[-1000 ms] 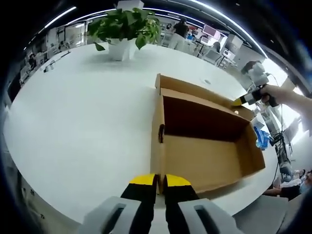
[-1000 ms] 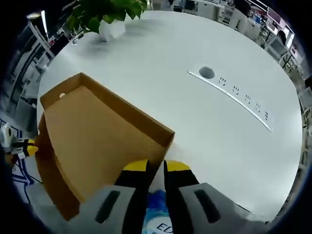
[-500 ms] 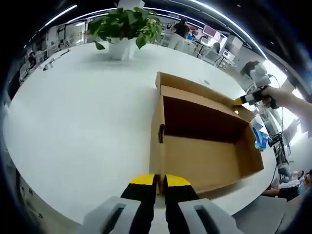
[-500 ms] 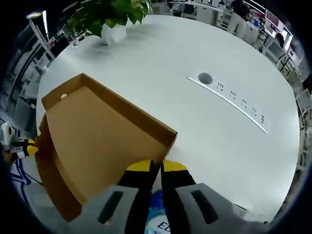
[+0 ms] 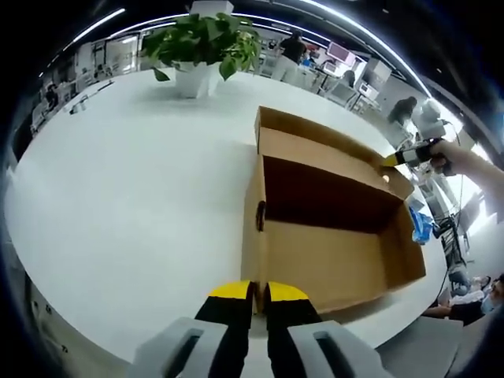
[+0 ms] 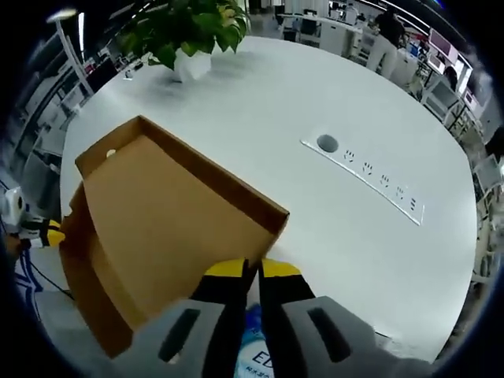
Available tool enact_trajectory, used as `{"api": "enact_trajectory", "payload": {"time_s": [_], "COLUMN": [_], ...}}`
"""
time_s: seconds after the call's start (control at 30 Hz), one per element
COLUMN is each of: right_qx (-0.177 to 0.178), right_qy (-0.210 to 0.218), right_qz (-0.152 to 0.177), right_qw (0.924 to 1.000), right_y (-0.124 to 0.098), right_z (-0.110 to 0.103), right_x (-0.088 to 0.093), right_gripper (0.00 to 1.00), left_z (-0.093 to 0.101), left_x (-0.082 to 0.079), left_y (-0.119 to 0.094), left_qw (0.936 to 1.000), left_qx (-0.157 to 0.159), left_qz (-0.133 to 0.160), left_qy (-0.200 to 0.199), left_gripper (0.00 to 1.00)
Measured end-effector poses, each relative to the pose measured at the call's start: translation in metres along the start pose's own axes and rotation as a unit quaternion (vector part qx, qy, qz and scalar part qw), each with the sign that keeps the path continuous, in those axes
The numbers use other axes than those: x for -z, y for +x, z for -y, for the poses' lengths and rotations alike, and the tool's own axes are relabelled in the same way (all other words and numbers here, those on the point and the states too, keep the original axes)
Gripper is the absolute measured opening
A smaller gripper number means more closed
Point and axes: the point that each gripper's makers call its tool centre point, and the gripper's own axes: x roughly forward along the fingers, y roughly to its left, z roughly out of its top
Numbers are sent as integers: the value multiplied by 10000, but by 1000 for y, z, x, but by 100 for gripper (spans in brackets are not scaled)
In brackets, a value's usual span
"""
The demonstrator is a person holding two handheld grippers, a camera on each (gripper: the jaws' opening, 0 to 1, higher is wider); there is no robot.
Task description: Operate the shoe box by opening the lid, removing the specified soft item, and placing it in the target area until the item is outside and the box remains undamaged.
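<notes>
On a white table (office behind), both grippers clench the cardboard box.

The left gripper has two black jaws capped with yellow tips, rising from pale grey moulded housings, each with a dark oblong recess. The right gripper is built alike: yellow tips, black jaws, grey shoulders with slot-shaped recesses (same pattern on both). Seen in the left gripper view, the right gripper carries a white body above its yellow tip. The hand behind it is bare, with no sleeve visible.
</notes>
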Motion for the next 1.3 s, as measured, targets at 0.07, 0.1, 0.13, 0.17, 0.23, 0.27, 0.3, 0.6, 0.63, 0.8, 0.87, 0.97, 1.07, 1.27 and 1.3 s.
{"api": "enact_trajectory", "payload": {"time_s": [0.07,0.1,0.13,0.17,0.23,0.27,0.3,0.6,0.63,0.8,0.87,0.97,1.07,1.27,1.3], "right_qx": [15,29,32,45,85,95,93,-4,-7,-25,-75,-135,-148,-94,-94], "right_qy": [-4,-7,-7,-18,-49,-35,-22,166,164,133,138,147,132,119,102], "right_qz": [61,107,117,154,270,311,367,846,877,1086,1227,1412,1490,1768,1802], "right_qw": [10000,9999,9999,9999,9996,9995,9993,9963,9960,9940,9923,9898,9886,9841,9835], "right_y": [-3,-5,-5,-7,-10,-11,-13,-31,-33,-42,-46,-54,-59,-71,-73], "right_z": [0,-1,-1,-1,-1,-1,-2,-4,-4,-8,-10,-12,-14,-20,-21], "right_x": [-1,-3,-3,-3,-5,-6,-7,-12,-12,-14,-16,-19,-18,-17,-17], "right_gripper": [3,3,3,3,2,2,2,2,2,1,1,1,1,0,0], "left_z": [0,-1,-1,-1,-1,-1,-1,-1,-1,0,-1,0,-1,0,0], "left_x": [0,0,0,0,0,-1,-1,-1,-1,-1,-1,-1,-1,-1,0], "left_y": [0,1,1,1,1,1,1,1,2,1,1,1,1,1,1], "left_qw": [10000,10000,10000,10000,10000,10000,10000,9999,9999,9998,9998,9997,9997,9996,9996], "left_qx": [8,10,11,17,35,41,45,34,39,34,26,28,40,64,69], "left_qz": [19,30,33,43,61,67,72,100,120,180,179,196,226,246,259], "left_qy": [-23,-25,-24,-29,-48,-52,-53,-56,-71,-115,-101,-108,-124,-103,-94], "left_gripper": [5,5,5,5,5,5,5,5,5,5,5,5,5,5,5]}}
